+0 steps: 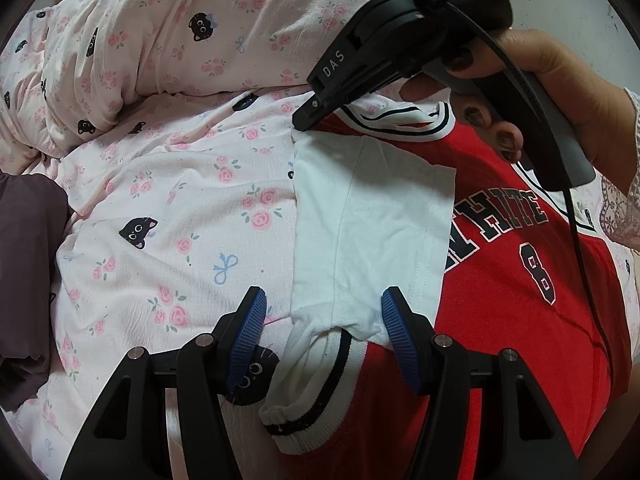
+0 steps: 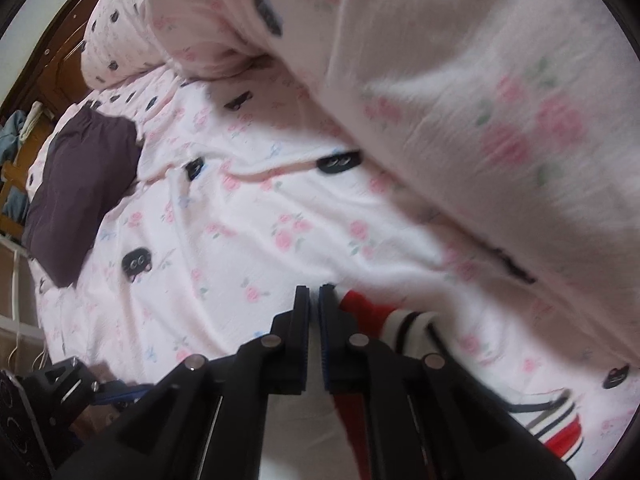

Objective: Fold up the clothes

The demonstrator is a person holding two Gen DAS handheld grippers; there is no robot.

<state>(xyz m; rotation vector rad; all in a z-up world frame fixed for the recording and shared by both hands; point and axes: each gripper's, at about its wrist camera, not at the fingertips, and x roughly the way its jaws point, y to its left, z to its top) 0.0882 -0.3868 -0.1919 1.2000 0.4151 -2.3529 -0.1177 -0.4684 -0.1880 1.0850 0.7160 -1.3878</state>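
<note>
Two grippers at red jersey (image 1: 520, 320) on bedsheet (image 1: 168, 208): left gripper (image 1: 324, 316) gapes wide over white sleeve (image 1: 372, 220), empty; right gripper (image 2: 315, 300) nearly closed, holding nothing visible.

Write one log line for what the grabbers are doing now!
phase: sleeve folded in | left gripper: open over white sleeve | right gripper: shut near collar | jersey: flat on bed

I read "WHITE" and "8" on the red jersey (image 1: 520, 320); "DAS" on the right gripper (image 1: 306, 120).

right claw (image 2: 314, 300) – jaws nearly together | red jersey (image 2: 362, 306) just beside | dark cushion (image 2: 82, 192) – on pink floral bedsheet (image 2: 240, 220)
</note>
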